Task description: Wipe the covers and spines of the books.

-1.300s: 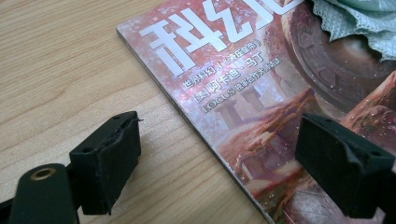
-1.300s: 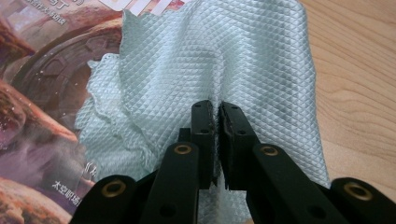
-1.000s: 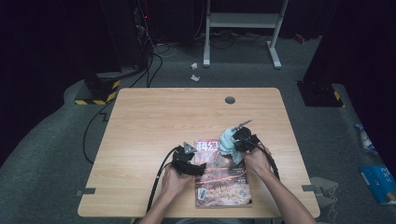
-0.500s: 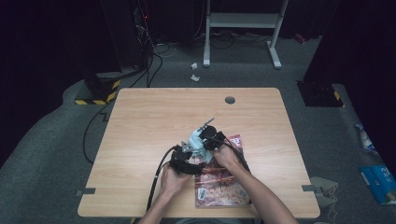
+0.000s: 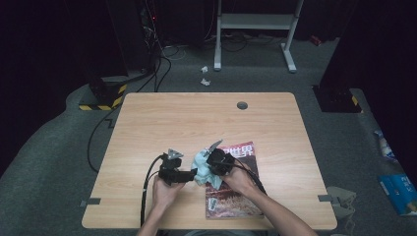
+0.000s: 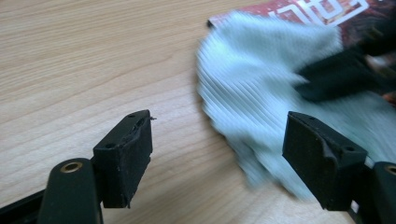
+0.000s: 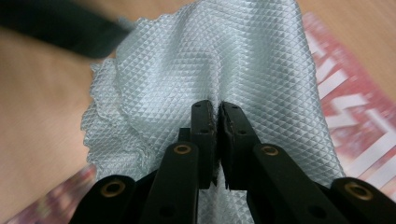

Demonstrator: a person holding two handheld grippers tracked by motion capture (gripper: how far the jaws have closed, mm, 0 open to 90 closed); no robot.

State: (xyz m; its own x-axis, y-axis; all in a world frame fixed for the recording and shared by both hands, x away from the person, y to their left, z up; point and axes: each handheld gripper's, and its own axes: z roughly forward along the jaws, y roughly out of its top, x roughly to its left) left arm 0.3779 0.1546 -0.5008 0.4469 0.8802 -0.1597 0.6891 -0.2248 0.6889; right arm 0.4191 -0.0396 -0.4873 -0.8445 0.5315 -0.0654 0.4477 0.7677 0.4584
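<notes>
A pale blue-green cloth (image 5: 200, 164) with a diamond weave hangs over the left edge of a red magazine (image 5: 231, 189) on the wooden table (image 5: 196, 123). My right gripper (image 7: 215, 112) is shut on the cloth (image 7: 205, 60), pinching a fold between its jaws; in the high view it (image 5: 212, 158) sits over the magazine's top left corner. My left gripper (image 6: 217, 140) is open, its jaws wide apart just short of the cloth (image 6: 261, 88). From above, the left gripper (image 5: 189, 174) lies directly left of the cloth. The magazine (image 6: 322, 11) shows behind it.
A round grommet hole (image 5: 242, 105) sits near the table's far edge. Black cables (image 5: 147, 182) trail from the left gripper to the front edge. A metal stand (image 5: 255, 29) and crumpled paper (image 5: 204, 73) are on the floor beyond the table.
My right gripper has carried the cloth leftward, from the magazine's upper right to its left edge beside the left gripper. The left gripper stayed almost where it was.
</notes>
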